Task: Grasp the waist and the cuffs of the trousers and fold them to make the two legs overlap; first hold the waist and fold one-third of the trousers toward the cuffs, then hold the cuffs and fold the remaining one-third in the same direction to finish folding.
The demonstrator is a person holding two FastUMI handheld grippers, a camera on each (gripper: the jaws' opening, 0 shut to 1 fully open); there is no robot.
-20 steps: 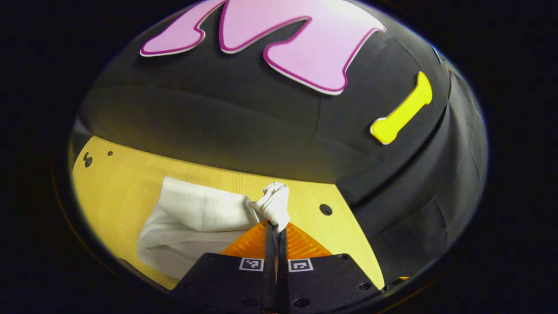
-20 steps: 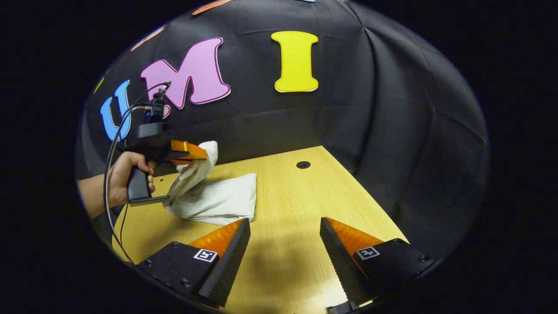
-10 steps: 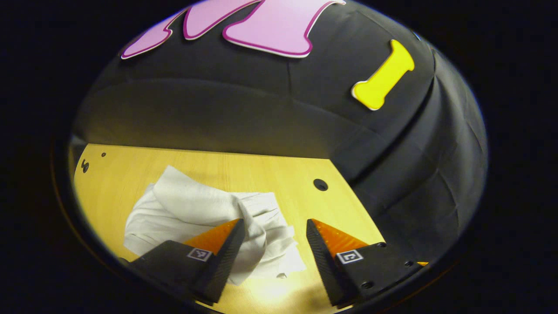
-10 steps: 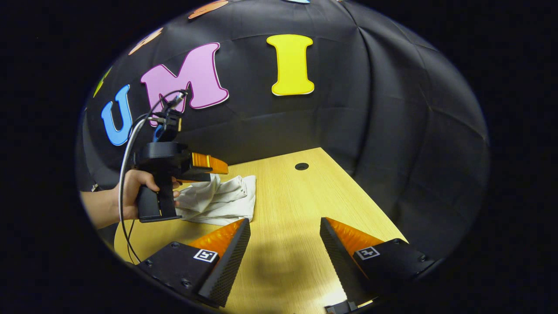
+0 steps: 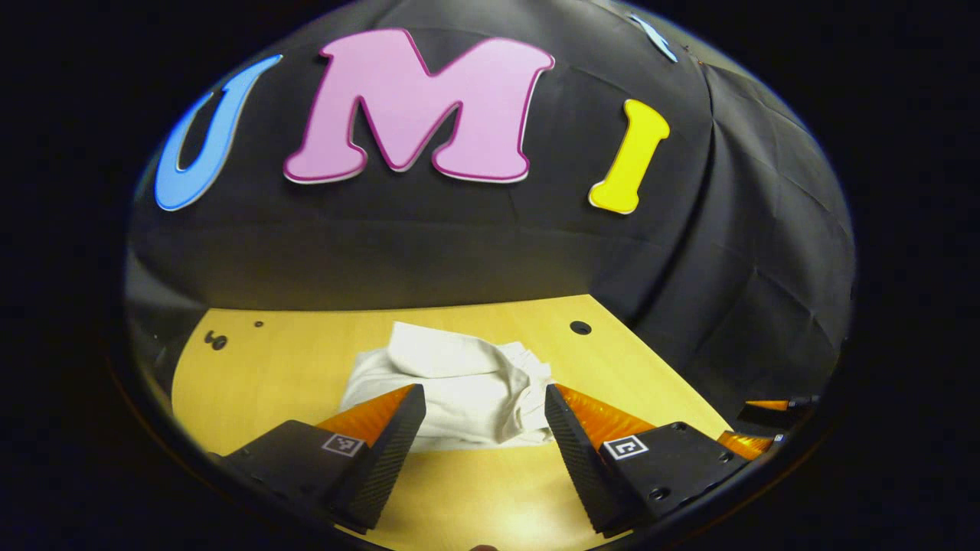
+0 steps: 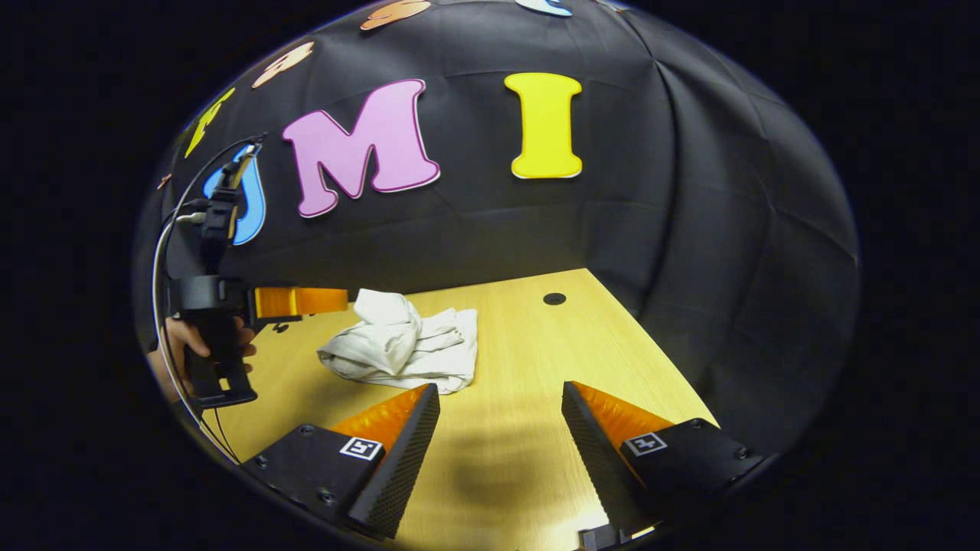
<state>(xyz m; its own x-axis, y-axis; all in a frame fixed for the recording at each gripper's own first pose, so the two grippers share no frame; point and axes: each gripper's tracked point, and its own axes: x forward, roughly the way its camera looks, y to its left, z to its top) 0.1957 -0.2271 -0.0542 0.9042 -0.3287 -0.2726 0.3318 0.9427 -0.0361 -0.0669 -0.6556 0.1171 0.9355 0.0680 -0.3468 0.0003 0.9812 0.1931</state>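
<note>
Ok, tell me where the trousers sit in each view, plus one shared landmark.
Left gripper view: trousers at lower centre, just beyond the open fingers.
Right gripper view: trousers left of centre, on the table.
Shared landmark: the round hole in the table, to the trousers' right.

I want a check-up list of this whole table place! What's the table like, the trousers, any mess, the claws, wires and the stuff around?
Surface: pale wooden table with a round dark hole near the far edge.
Job's things: white cloth trousers lying in a rumpled, uneven bundle on the table.
Clutter: nothing seen.
Grippers: left claw open, just short of the trousers; right claw open over bare table.
Cables: black and white cables run from the left claw's body, held by a hand.
Surroundings: black cloth booth wall.
</note>
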